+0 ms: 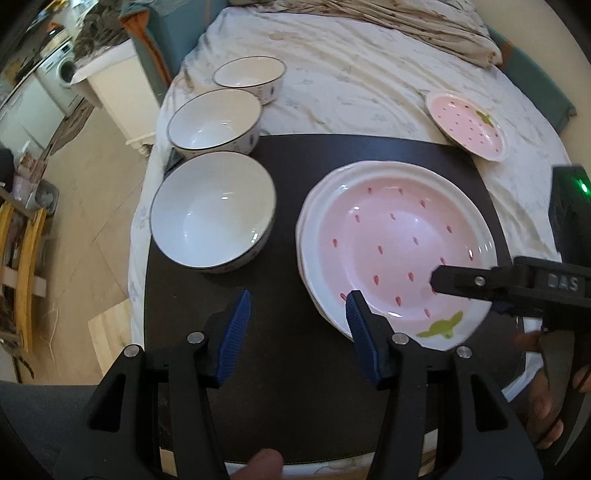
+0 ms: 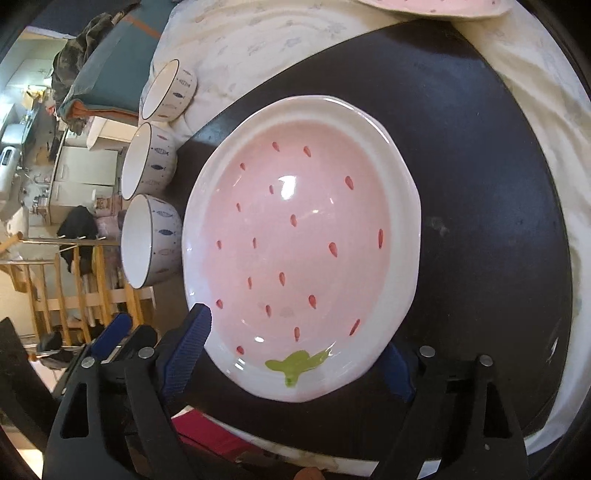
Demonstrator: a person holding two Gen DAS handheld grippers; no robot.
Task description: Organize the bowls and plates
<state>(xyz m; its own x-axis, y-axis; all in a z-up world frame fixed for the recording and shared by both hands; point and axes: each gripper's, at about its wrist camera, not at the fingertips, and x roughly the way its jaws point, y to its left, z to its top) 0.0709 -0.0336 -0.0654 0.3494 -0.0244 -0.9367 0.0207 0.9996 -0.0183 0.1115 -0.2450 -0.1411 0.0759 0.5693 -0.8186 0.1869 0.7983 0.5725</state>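
A pink strawberry plate (image 1: 395,236) (image 2: 295,236) lies on a black board (image 1: 295,155) (image 2: 461,147); a second white rim shows under its left edge. My right gripper (image 1: 465,293) (image 2: 295,343) is open and straddles the plate's near rim, one finger above it and the other partly hidden beneath. My left gripper (image 1: 299,321) is open over bare board, just left of the plate, with nothing between its pads. Three white bowls (image 1: 214,210) (image 1: 216,122) (image 1: 251,74) stand in a row to the left. Another pink plate (image 1: 467,123) lies on the bed at the far right.
The board rests on a bed with a rumpled white sheet (image 1: 351,74) and a blanket (image 1: 406,22) at the back. Left of the bed are open floor (image 1: 92,221), a white cabinet (image 1: 114,92) and a wooden rack (image 1: 26,258). A person's hand (image 1: 543,406) holds the right gripper.
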